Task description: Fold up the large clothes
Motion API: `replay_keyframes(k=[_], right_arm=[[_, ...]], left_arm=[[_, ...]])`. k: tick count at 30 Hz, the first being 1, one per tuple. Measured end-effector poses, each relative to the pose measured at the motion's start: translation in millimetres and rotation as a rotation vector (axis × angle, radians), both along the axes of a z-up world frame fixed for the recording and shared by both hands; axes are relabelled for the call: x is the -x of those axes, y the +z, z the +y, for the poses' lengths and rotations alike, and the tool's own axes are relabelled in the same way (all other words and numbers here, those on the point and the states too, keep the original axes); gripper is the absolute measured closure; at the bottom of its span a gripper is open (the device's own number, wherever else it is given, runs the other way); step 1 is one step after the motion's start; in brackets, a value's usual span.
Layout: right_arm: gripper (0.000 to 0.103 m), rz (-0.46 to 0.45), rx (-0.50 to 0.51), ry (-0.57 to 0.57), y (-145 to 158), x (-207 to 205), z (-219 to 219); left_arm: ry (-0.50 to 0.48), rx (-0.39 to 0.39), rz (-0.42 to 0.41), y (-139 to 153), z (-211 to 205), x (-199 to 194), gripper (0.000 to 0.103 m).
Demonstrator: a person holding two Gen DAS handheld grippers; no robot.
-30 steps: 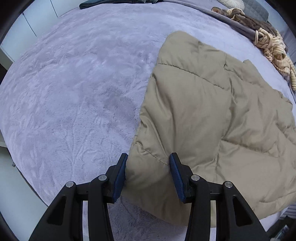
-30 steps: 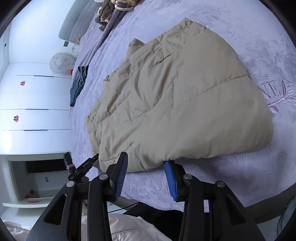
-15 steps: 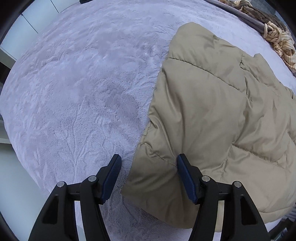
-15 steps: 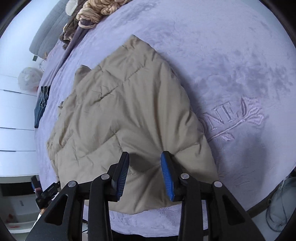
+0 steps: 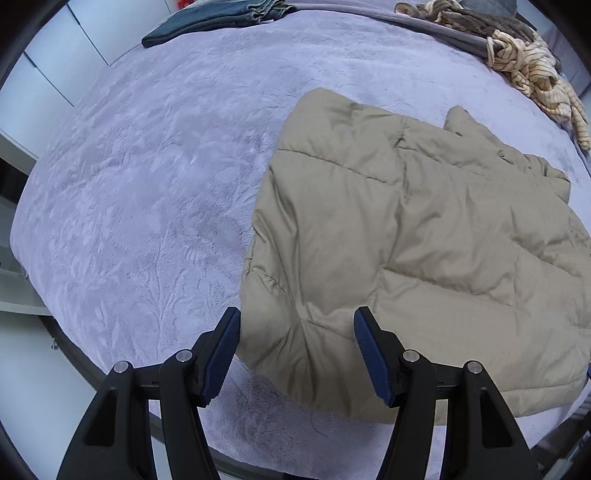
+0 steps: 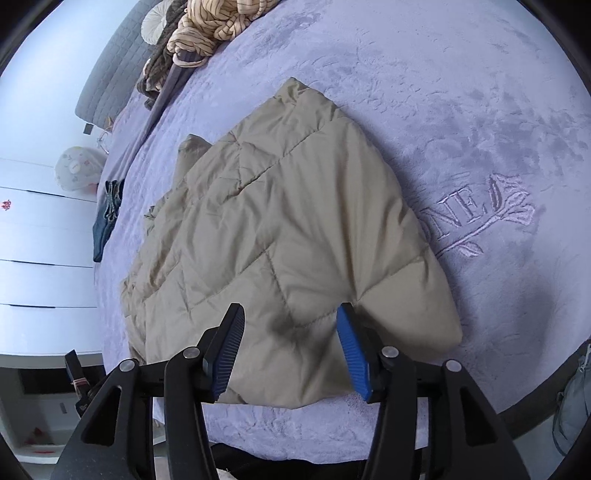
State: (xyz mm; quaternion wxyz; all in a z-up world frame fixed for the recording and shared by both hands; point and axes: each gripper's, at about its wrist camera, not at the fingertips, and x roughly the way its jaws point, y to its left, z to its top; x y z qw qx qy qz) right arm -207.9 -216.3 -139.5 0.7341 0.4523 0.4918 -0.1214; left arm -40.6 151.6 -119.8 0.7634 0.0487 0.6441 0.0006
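Both your jaws have just been opening: left gripper [image 5: 295, 350] and right gripper [image 6: 290, 349] stand clear above the tan jacket [image 5: 406, 240], released folded on the bed [image 5: 147, 184].

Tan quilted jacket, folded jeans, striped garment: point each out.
Tan quilted jacket [image 5: 424, 236], left wrist view, middle of top panel.
Folded jeans [image 5: 207, 22], left wrist view, middle of stack.
Striped garment [image 6: 214, 26], right wrist view, bunched middle.

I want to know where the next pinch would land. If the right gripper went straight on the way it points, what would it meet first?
Most likely the tan jacket: the right gripper stands open over its near edge, nothing between the jaws. Depth is hard to judge, but only jacket, then the bedspread, lies ahead.
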Motion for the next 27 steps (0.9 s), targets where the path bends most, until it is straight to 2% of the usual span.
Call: replay_keyframes(k=[2,3,4,11,12,14,15,16,18,27], right_arm=[[0.045,-0.012,-0.004,0.015,5,3,4],[0.045,-0.018,-0.001,0.023,7,4,6],[0.045,-0.023,0.001,0.028,9,4,8],[0.044,-0.043,-0.005,0.040,15,18,10],[0.044,-0.043,-0.005,0.040,15,19,10],[0.044,-0.050,-0.005,0.040,16,23,11],[0.039,-0.054,-0.005,0.040,16,24,12],[0.030,-0.057,-0.003,0.038,16,26,13],[0.024,-0.067,-0.002,0.034,16,30,15],[0.022,-0.053,0.019,0.048,19,29,27]], left_arm=[[-0.014,0.009,-0.011,7,-5,6,0.021],[-0.021,0.015,-0.025,12,-11,9,0.009],[-0.029,0.015,-0.041,17,-17,12,0.008],[-0.130,0.014,-0.063,36,-54,31,0.007],[-0.139,0.015,-0.066,38,-58,34,0.000],[-0.160,0.015,-0.076,45,-67,44,0.000],[-0.171,0.012,-0.075,48,-70,48,0.000],[-0.179,0.009,-0.074,49,-72,51,0.000],[-0.187,0.004,-0.067,51,-77,59,0.000],[-0.207,0.013,-0.068,50,-78,61,0.000]])
